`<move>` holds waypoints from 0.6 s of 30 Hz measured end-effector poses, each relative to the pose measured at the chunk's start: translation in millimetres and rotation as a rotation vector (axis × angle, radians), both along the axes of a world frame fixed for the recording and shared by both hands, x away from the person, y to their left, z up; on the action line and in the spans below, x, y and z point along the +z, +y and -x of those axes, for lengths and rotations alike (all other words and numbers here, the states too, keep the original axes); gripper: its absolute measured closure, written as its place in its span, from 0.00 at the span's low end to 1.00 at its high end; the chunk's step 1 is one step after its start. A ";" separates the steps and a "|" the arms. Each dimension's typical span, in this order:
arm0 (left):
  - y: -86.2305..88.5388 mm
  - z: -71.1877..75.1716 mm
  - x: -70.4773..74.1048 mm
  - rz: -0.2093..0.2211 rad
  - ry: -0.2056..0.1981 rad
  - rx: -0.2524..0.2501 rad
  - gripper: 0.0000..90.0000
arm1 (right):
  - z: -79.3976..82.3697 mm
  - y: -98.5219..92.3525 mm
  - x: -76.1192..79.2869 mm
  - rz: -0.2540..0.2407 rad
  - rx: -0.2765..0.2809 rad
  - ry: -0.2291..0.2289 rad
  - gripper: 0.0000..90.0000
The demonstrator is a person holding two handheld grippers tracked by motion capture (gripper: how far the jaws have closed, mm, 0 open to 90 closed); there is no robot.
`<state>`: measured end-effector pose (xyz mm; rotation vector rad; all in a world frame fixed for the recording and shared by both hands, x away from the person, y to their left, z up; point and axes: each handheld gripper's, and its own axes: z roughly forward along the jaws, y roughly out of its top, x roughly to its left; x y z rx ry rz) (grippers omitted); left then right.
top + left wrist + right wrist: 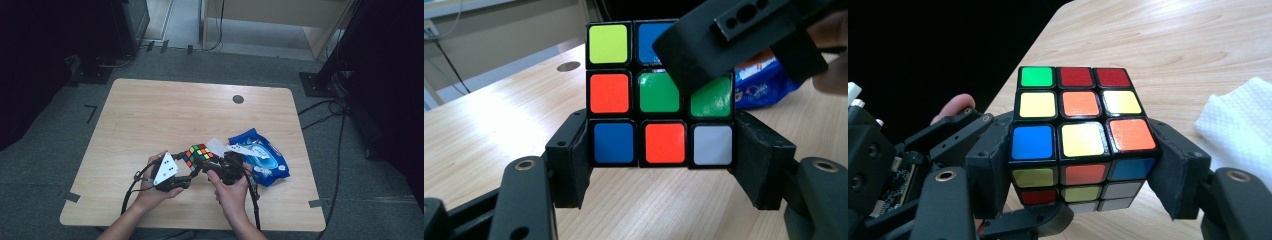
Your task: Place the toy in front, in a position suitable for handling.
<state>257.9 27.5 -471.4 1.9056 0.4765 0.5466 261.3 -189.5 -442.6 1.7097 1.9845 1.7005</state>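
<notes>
in the high view the puzzle cube is small and partly covered by both tools, and dim light blurs its stickers. in the left gripper view the other tool's black jaw hides the cube's upper right corner. the cube is held just above the desk, left of the blue packet and the white tissue. the left hand-held gripper pinches the cube's bottom layer between its pads. the right hand-held gripper straddles the cube, pads against its sides.
</notes>
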 end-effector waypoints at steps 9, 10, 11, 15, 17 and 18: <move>1.4 -1.3 -5.2 -0.085 -0.052 -0.001 0.31 | -4.1 -15.2 10.8 0.060 -0.012 -0.015 0.38; 1.6 -1.9 -6.3 -0.094 -0.057 0.005 0.31 | -4.7 -16.6 12.0 0.065 -0.009 -0.014 0.38; 2.2 -2.5 -7.1 -0.102 -0.061 0.013 0.30 | -5.1 -18.2 13.2 0.071 -0.009 -0.013 0.38; 4.1 -4.4 -7.7 -0.111 -0.071 0.021 0.30 | -6.4 -23.0 14.9 0.075 -0.012 -0.005 0.38; 4.1 -4.4 -7.8 -0.112 -0.072 0.022 0.30 | -6.8 -23.5 14.3 0.078 -0.006 -0.001 0.38; 3.8 -4.2 -8.0 -0.113 -0.072 0.021 0.30 | -6.7 -23.2 14.2 0.077 -0.005 -0.001 0.38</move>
